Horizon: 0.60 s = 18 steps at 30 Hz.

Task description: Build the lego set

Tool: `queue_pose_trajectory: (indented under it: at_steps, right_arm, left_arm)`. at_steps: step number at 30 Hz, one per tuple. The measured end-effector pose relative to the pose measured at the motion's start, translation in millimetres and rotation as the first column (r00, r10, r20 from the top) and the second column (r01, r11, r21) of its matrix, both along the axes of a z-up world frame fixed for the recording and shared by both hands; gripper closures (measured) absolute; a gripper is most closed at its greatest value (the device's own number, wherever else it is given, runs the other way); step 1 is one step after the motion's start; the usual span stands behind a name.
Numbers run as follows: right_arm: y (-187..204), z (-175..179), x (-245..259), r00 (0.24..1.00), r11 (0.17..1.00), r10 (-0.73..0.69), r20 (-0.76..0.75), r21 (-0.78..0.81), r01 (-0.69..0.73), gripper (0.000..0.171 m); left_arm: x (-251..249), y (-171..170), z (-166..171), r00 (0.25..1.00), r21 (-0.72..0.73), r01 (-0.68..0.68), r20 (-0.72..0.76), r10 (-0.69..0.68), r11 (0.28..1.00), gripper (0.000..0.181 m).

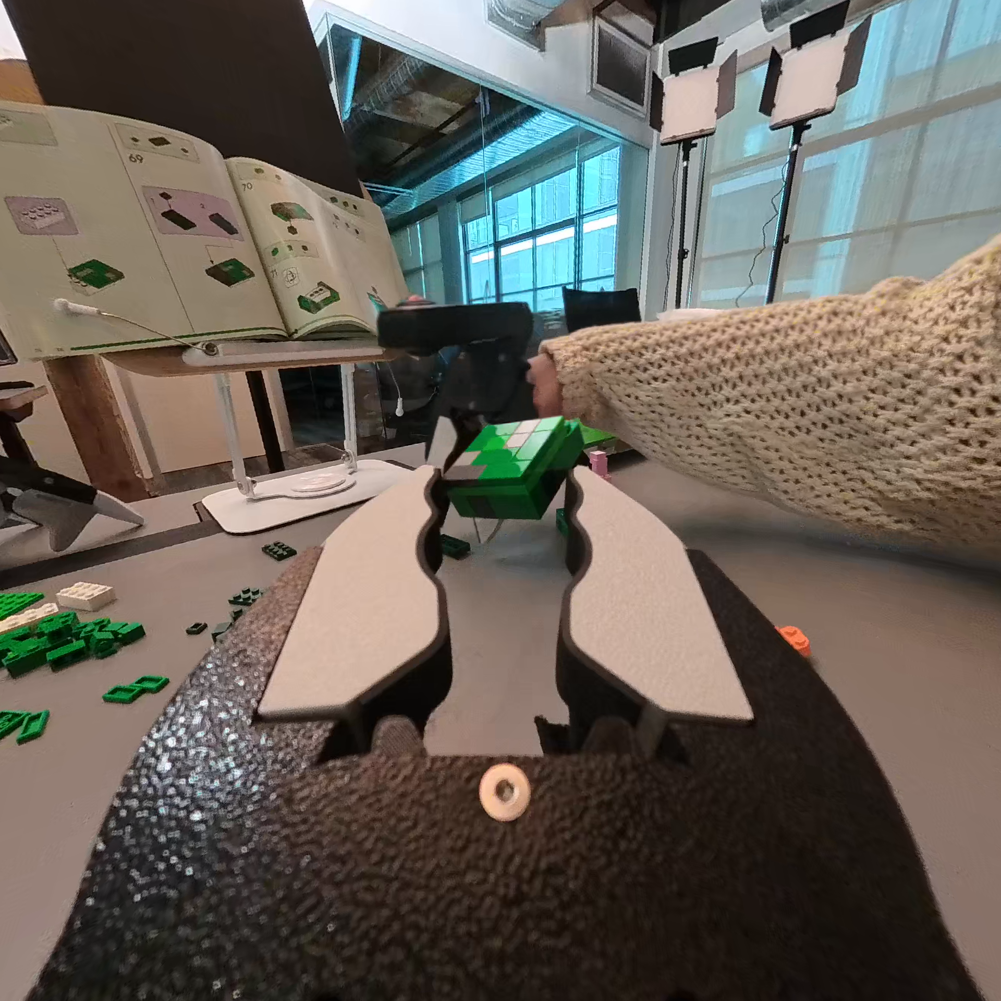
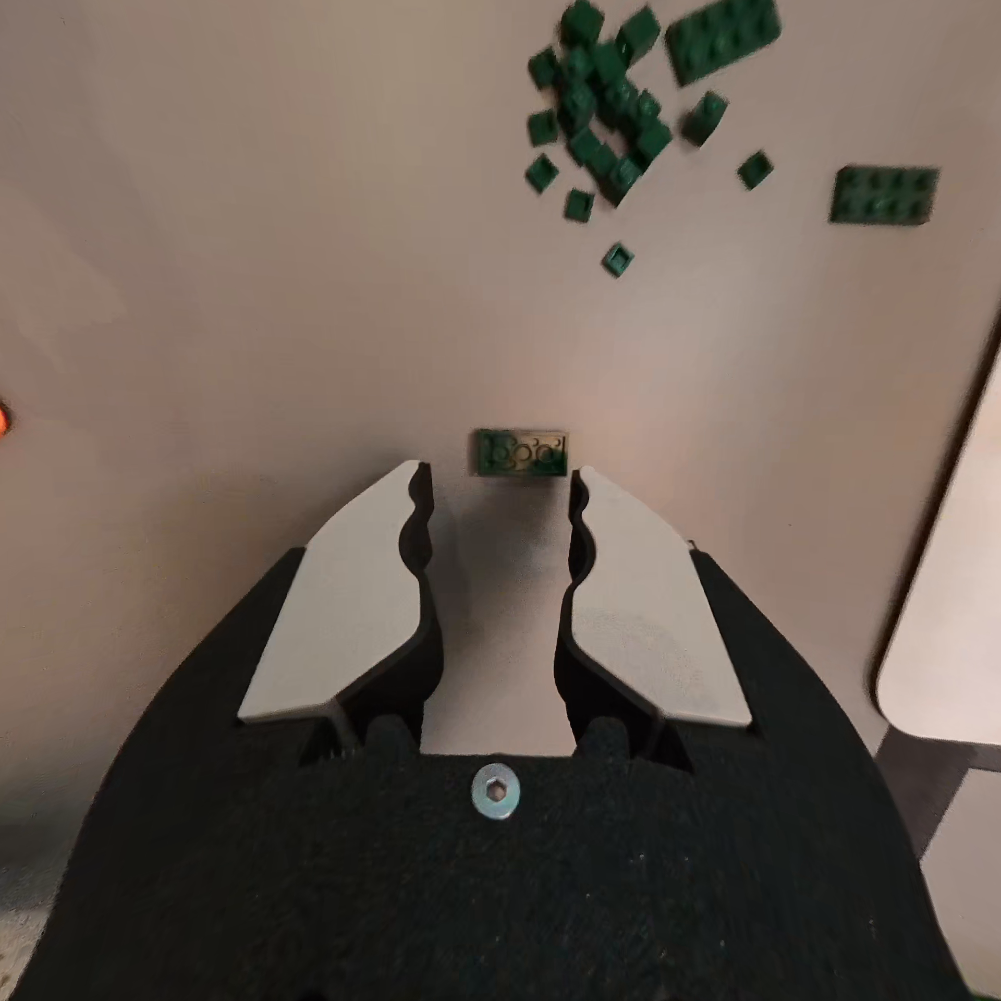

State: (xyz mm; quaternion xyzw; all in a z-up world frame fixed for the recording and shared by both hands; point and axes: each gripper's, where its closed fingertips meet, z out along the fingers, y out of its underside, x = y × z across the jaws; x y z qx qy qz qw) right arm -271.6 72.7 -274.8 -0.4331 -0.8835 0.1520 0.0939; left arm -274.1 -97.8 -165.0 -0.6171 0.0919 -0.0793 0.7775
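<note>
1. The left gripper (image 1: 501, 487) grips a green block build (image 1: 506, 471) between the tips of its 2 fingers, lifted clear of the grey worktop (image 1: 325, 541).
2. The right gripper (image 2: 501, 476) hangs over the worktop with its fingers spread wide and empty; a dark green plate (image 2: 521, 453) lies flat just beyond the tips.
3. More dark green pieces (image 2: 601, 108) lie scattered farther off.
4. An open instruction booklet (image 1: 179, 227) rests on a stand to the left

white book stand (image 1: 303, 490) | two studio lights (image 1: 690, 100) | windows (image 1: 541, 238)
</note>
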Motion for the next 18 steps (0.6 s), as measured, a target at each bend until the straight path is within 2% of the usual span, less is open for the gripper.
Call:
queue_pose_trajectory:
  at_steps: [5,8,11,14,18]
  right_arm:
    - [4.2,-8.2,-5.9,0.996,0.999,0.027,0.083,0.037,-0.031,0.127]
    - [6.1,-13.4,-3.1,0.993,0.997,0.038,0.115,0.063,-0.045,0.138]
    - [4.7,-12.7,-1.8,0.996,0.997,0.035,0.081,0.064,-0.041,0.138]
    - [-2.3,-0.3,2.1,0.999,0.998,0.033,-0.031,0.061,-0.031,0.138]
    - [-25.4,39.1,12.5,0.944,1.0,-0.011,-0.329,0.009,0.015,0.138]
  left_arm:
    - [0.3,0.4,-0.5,1.0,-0.002,-0.01,-0.012,0.01,1.0,0.138]
    - [-0.7,1.0,-2.0,0.999,-0.01,-0.04,-0.037,0.04,0.999,0.138]
    - [-4.0,2.0,-6.2,0.993,-0.039,-0.09,-0.075,0.087,0.995,0.138]
    - [-3.8,2.1,-9.2,0.987,-0.055,-0.12,-0.112,0.113,0.991,0.138]
    - [1.2,3.7,-12.7,0.976,-0.062,-0.138,-0.176,0.125,0.988,0.138]
